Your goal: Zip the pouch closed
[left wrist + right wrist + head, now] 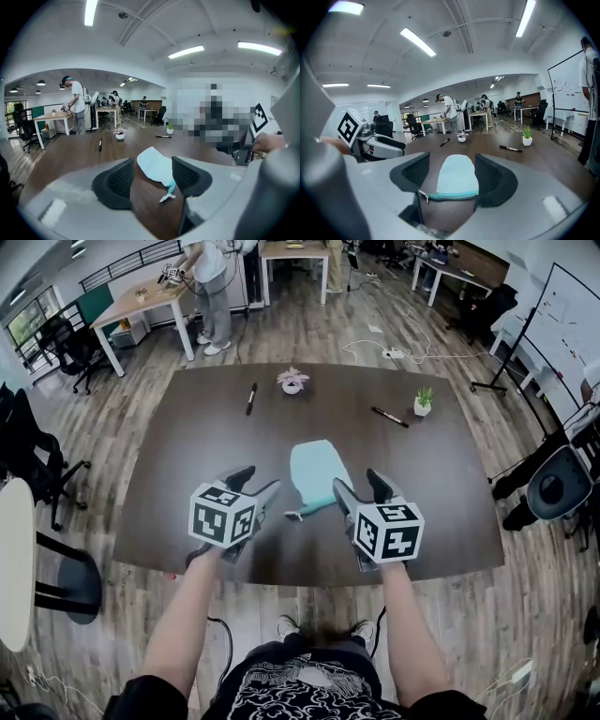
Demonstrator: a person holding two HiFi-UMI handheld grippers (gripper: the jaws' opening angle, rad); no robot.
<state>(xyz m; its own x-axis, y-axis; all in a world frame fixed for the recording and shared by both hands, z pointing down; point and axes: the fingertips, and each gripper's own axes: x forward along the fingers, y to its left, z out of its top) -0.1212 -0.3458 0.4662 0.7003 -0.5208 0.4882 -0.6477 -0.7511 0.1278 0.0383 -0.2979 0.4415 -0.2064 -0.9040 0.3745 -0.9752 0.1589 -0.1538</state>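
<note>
My left gripper [260, 480] hovered low over the counter [178, 456], fingers apart, holding nothing. The light blue pouch [316, 472] lay flat between both grippers, zipper [447, 197] end toward me. My right gripper [356, 482] had its fingers apart too, empty.

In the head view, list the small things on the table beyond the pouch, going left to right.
black marker → pot of pink flowers → second black marker → small green potted plant
</note>
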